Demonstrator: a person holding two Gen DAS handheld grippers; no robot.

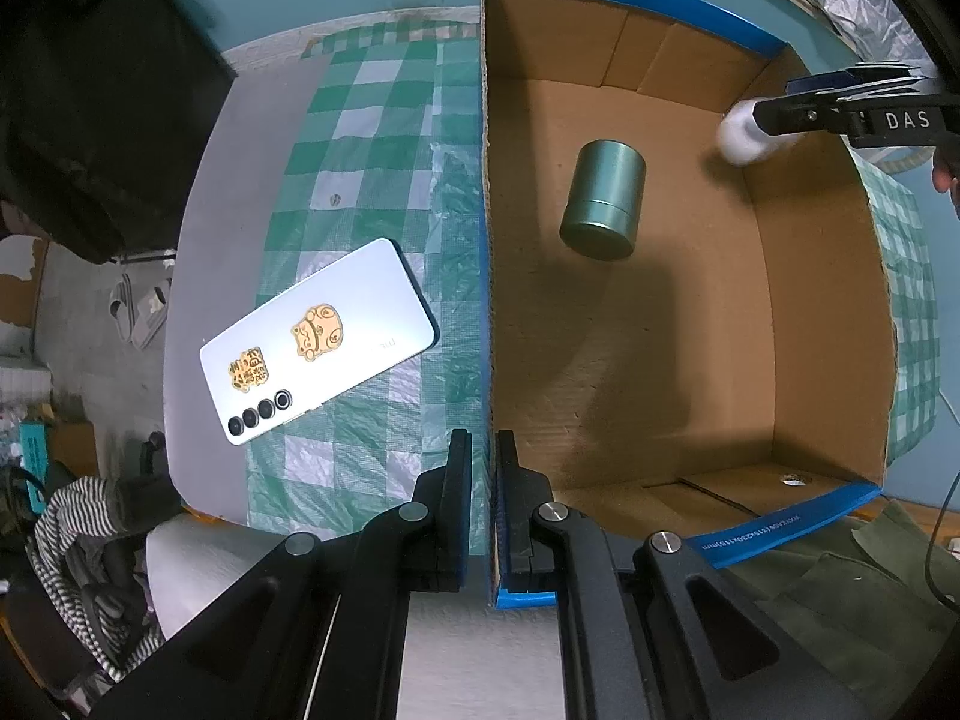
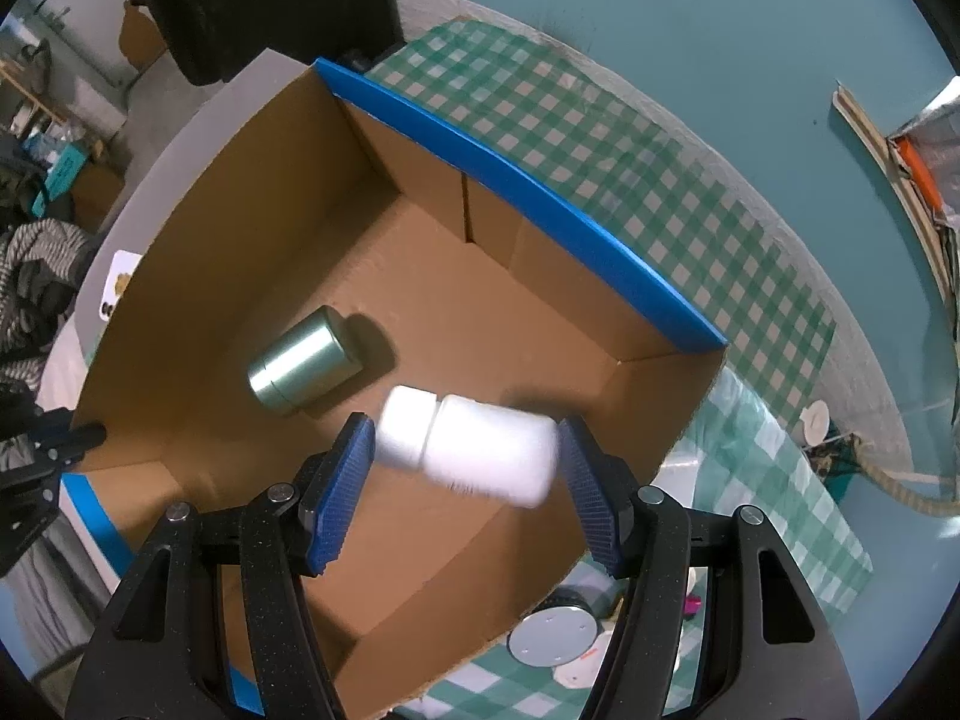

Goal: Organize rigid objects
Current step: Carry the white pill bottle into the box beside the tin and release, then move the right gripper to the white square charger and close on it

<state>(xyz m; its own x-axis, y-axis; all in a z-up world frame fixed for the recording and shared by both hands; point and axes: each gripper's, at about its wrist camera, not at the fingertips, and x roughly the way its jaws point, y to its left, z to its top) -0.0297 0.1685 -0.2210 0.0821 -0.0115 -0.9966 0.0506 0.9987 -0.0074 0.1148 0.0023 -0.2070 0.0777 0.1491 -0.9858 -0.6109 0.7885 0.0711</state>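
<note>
Blue-padded fingers [image 2: 342,480] of the right gripper [image 2: 465,471] stand about half open with a white bottle [image 2: 474,441] lying crosswise between them, cap toward the left pad; the bottle is blurred, and whether both pads actually press on it cannot be told. It hangs over the inside of a cardboard box [image 2: 420,276] with blue-taped rims, near the box's right-hand wall. On the box floor, just beside the bottle and apart from it, a green metal tin [image 2: 303,360] lies on its side. From the left wrist, the left gripper [image 1: 483,516] has its fingers closed on the blue-edged left wall of the box [image 1: 487,300], one finger outside and one inside. Farther in, the same tin [image 1: 603,198] rests near the middle of the box floor, and the right gripper [image 1: 852,114] reaches in at the far right corner with the bottle [image 1: 741,135] showing below it. Outside the box, a white phone [image 1: 318,342] with gold stickers lies face down on the green checked cloth [image 1: 372,138] covering the bench, near its left edge.
</note>
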